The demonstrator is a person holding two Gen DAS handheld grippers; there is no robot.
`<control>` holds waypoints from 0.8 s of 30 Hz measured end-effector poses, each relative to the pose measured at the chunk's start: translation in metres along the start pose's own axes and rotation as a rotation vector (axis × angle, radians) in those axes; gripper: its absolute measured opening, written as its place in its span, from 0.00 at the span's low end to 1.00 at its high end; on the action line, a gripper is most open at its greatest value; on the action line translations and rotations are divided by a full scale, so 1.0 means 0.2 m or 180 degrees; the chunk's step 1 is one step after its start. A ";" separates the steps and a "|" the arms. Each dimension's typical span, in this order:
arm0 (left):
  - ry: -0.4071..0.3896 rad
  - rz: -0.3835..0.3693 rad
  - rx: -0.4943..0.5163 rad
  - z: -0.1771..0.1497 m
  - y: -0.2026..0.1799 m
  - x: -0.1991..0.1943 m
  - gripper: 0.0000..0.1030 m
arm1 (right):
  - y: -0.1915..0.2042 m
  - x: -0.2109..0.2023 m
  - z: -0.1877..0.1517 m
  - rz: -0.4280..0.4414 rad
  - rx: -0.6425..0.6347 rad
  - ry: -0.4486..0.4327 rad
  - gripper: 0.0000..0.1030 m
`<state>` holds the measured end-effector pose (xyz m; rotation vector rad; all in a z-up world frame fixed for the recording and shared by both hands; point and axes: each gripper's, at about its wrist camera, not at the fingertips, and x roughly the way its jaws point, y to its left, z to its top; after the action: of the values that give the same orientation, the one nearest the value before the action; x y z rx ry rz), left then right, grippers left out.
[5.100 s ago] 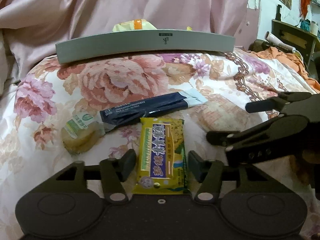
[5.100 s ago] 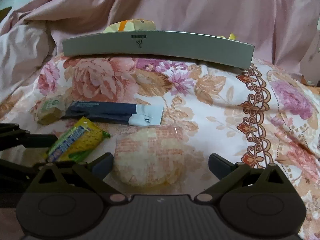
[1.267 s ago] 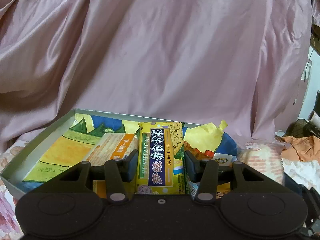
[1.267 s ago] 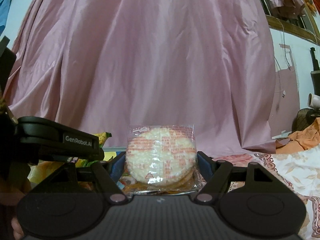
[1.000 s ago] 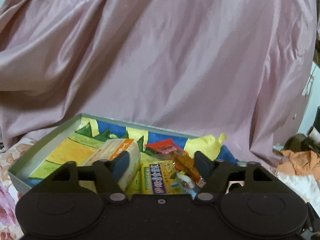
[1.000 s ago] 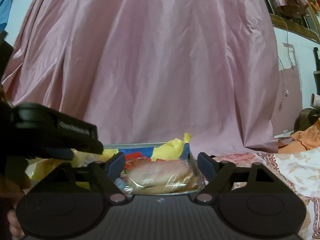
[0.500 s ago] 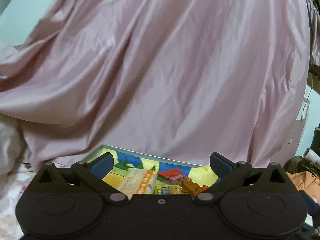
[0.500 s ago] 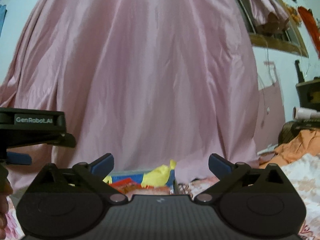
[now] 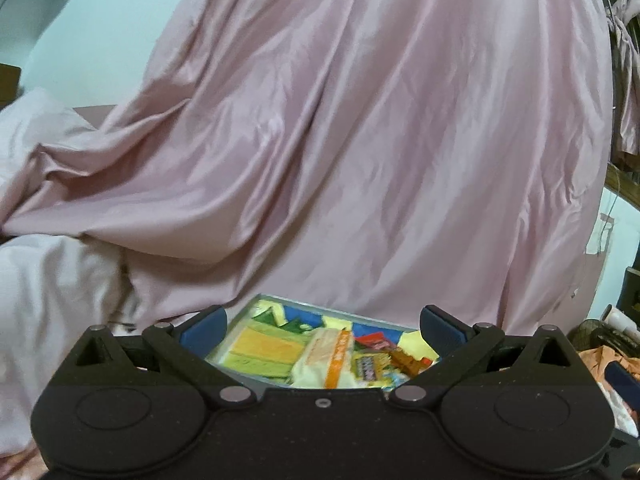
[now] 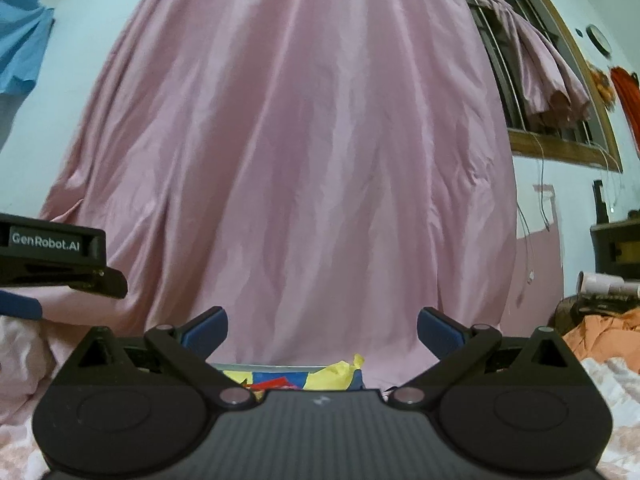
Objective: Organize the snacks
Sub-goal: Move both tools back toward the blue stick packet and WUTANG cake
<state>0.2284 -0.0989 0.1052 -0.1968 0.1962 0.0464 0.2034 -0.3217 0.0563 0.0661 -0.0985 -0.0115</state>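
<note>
**Both grippers empty above the snack box**

Nearest, the left gripper (image 9: 322, 330) and right gripper (image 10: 322, 332) gape wide, holding nothing. Beyond them, snack packets (image 9: 340, 356) lie inside the box (image 9: 244, 312), against pink drapery (image 9: 360, 140). Likely between placements; next, find remaining loose snacks.

Left hand-held gripper (image 9: 322, 322) gapes above snack box (image 9: 240, 320).

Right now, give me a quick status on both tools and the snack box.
Left tool open, empty. Right tool open, empty. Snack box below, holding assorted packets. Nothing between the fingers.
</note>
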 end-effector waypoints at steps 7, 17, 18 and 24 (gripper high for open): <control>0.0060 -0.0013 0.0026 -0.04 0.12 -0.19 0.99 | 0.06 -0.19 0.05 0.0089 -0.0009 0.0019 1.00; 0.0162 0.0045 0.0028 -0.14 0.30 -0.34 0.99 | 0.17 -0.42 0.05 0.0238 -0.0219 0.0076 1.00; 0.0187 0.0039 0.0021 -0.15 0.32 -0.35 0.99 | 0.18 -0.43 0.05 0.0256 -0.0244 0.0091 1.00; 0.0343 0.0014 0.0005 -0.25 0.42 -0.40 0.99 | 0.25 -0.53 0.02 0.0372 -0.0377 0.0254 1.00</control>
<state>0.1352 -0.0284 0.0565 -0.1975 0.3041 0.0400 0.0988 -0.2697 0.0538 -0.0577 -0.0216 0.1019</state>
